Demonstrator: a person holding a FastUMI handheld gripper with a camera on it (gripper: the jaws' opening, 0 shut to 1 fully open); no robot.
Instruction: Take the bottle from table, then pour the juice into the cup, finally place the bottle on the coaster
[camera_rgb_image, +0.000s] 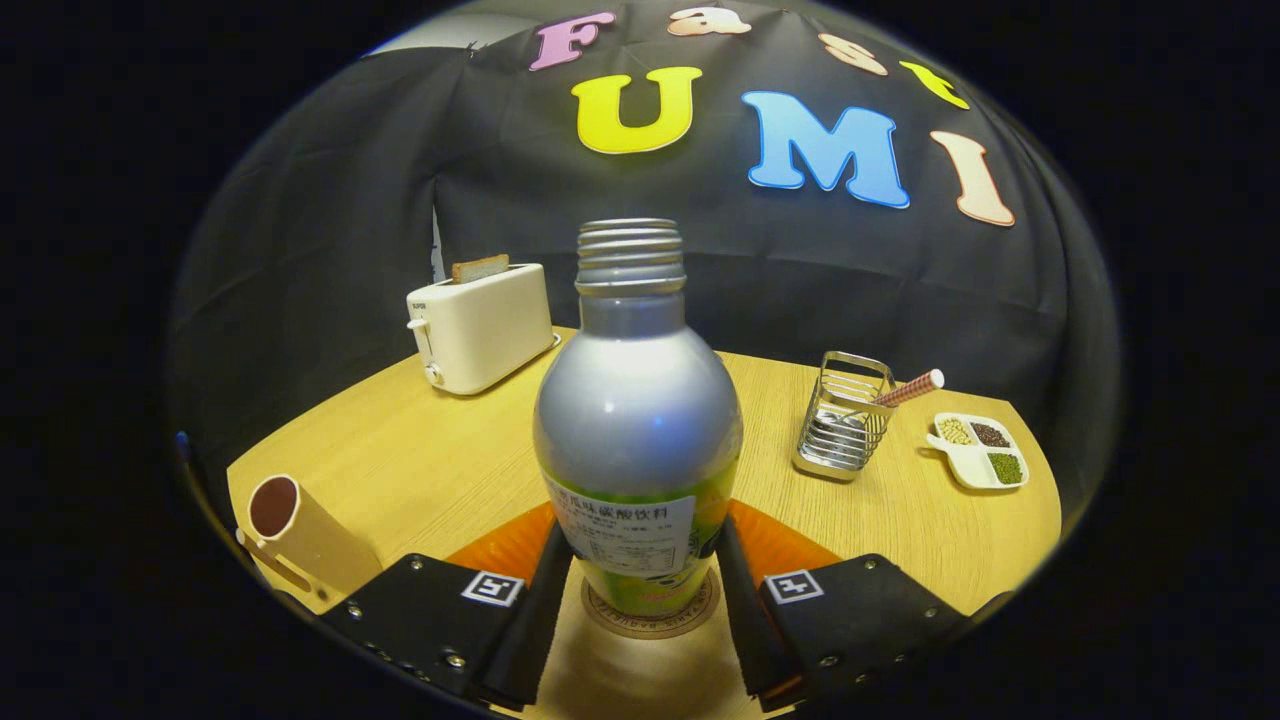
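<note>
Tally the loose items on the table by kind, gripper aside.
Bottle, between the gripper fingers, on the coaster: 1
Coaster: 1
Cup: 1
Toaster: 1
Wire caddy: 1
Divided dish: 1
Total: 6

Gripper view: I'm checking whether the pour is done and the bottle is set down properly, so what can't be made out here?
- Juice level: the bottle is opaque.
- Grip: the gripper fingers flank the bottle; contact is unclear.
- Coaster: the bottle covers most of it, so its centring is unclear.
- Cup: seen from the side, with a dark inside, so any juice is uncertain.
- Holder contents: too small.
</note>
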